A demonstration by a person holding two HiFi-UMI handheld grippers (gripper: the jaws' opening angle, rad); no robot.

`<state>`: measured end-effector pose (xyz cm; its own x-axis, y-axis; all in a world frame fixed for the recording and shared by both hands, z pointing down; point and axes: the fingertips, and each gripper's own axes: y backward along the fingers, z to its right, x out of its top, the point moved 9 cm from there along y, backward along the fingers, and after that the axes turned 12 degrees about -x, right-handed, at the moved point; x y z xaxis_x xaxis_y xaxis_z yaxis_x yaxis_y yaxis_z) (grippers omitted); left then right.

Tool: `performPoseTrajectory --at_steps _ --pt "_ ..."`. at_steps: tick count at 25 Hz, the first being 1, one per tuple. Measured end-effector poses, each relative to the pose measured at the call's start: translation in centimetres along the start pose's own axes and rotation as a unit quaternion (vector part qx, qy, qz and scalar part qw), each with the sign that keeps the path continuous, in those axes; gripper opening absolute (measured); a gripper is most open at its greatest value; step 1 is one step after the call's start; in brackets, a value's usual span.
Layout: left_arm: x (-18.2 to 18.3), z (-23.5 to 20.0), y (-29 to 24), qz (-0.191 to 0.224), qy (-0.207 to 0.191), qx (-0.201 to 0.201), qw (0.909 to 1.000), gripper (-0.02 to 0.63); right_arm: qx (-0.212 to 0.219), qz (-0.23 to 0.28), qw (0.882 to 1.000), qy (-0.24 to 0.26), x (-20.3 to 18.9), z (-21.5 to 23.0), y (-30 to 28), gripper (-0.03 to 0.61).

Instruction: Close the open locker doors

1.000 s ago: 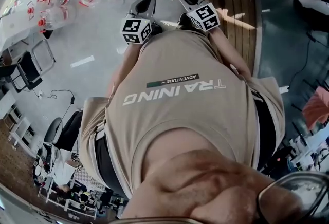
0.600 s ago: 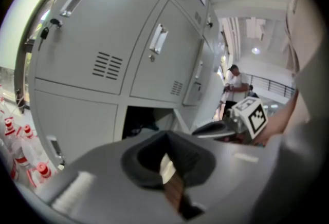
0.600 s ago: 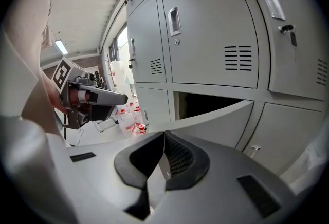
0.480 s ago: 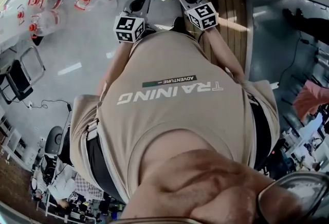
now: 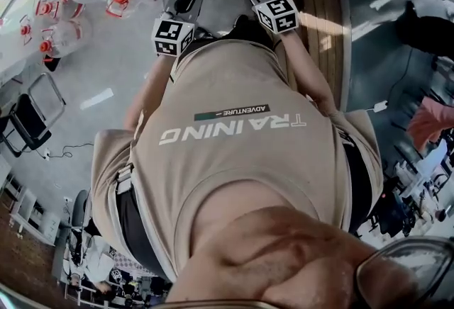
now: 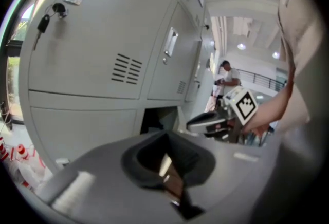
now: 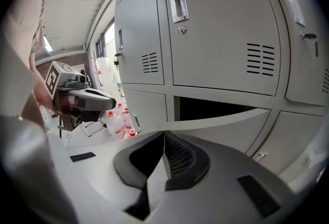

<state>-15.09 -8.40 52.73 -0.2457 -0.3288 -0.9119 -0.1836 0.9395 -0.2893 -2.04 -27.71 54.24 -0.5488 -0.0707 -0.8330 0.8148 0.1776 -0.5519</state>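
Jaws of the right gripper are seen closed together on nothing, and those of the left gripper likewise. The open locker door is found in the lower row, at 12 to 1 o'clock from the right jaws. Its top edge is laid from 9 to 3 o'clock, with the dark gap widest at 9. The right gripper is judged the nearer.

Office hall with grey lockers

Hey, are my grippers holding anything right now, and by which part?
Nothing is held. The left gripper and the right gripper each have their jaws together with nothing between them, facing the lockers.
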Motion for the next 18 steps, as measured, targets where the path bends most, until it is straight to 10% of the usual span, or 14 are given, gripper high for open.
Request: performPoseTrajectory --at_steps 18 --pt "3.2 -3.6 -0.5 0.033 0.019 0.095 0.9948 0.0 0.062 0.032 0.997 -0.028 3.7 1.9 -6.6 0.015"
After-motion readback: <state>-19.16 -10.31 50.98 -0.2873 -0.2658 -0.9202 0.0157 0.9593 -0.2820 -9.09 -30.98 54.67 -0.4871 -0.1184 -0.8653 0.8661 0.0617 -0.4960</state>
